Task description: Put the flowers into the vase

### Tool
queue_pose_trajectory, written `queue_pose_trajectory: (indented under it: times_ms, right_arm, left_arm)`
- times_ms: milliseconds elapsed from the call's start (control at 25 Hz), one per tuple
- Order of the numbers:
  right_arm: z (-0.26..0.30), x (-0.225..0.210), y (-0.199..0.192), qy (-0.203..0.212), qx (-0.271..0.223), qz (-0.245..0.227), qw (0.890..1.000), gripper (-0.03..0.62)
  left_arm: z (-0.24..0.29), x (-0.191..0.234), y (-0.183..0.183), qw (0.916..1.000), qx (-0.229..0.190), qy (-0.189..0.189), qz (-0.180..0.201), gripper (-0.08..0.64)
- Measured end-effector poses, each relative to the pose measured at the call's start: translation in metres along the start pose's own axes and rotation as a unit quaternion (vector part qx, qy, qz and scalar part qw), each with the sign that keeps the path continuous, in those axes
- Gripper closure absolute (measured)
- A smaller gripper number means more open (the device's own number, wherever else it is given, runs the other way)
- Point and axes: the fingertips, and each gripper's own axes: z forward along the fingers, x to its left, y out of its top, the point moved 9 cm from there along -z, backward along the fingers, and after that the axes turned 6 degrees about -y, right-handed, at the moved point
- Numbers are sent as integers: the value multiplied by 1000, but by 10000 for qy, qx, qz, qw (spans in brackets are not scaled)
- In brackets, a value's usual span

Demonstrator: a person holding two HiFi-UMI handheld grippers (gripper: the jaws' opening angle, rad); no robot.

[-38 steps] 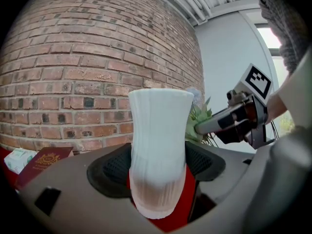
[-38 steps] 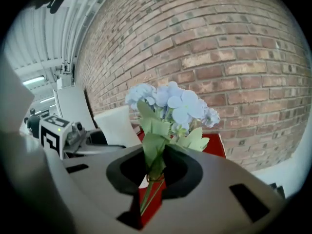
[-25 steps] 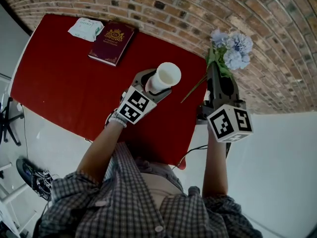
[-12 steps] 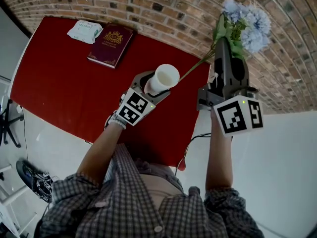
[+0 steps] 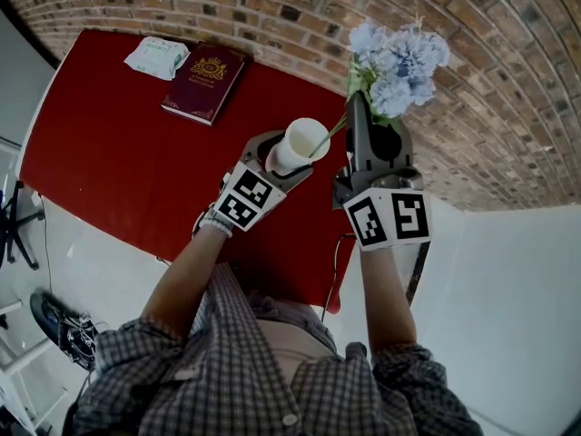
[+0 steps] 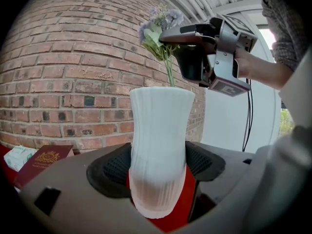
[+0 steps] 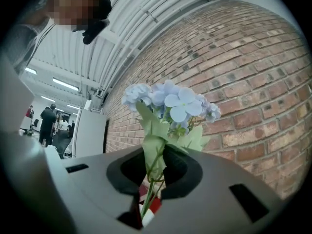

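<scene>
Holding the vase [image 5: 300, 142] upright over the red table [image 5: 109, 143], my left gripper [image 5: 283, 160] is clamped on its waist. My right gripper [image 5: 367, 125] pinches the flowers [image 5: 396, 54] by the stem, tip at the rim. Lowering them in is left to do.

**White vase upright in my left gripper, blue flowers just beside it in my right**

The vase [image 5: 302, 142] is white and ribbed, narrow at the waist and flared at the mouth. It stands upright over the red table [image 5: 109, 134], with my left gripper [image 5: 277, 159] clamped low on it. The pale blue flowers [image 5: 397, 57], with green leaves, sit at its 2 o'clock, heads up, stems pinched in my right gripper [image 5: 367, 109]. One thin stem slants to the rim at 3 o'clock; I can't tell whether it's inside.
</scene>
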Motion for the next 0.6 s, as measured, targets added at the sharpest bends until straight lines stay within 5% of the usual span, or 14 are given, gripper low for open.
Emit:
queue_pose_trajectory:
  times_ms: [600]
  right_arm:
    - [-12, 29, -63, 400, 1389, -1014, 9843, 520]
  left_arm:
    - [0, 0, -1, 10000, -13, -4, -14, 207]
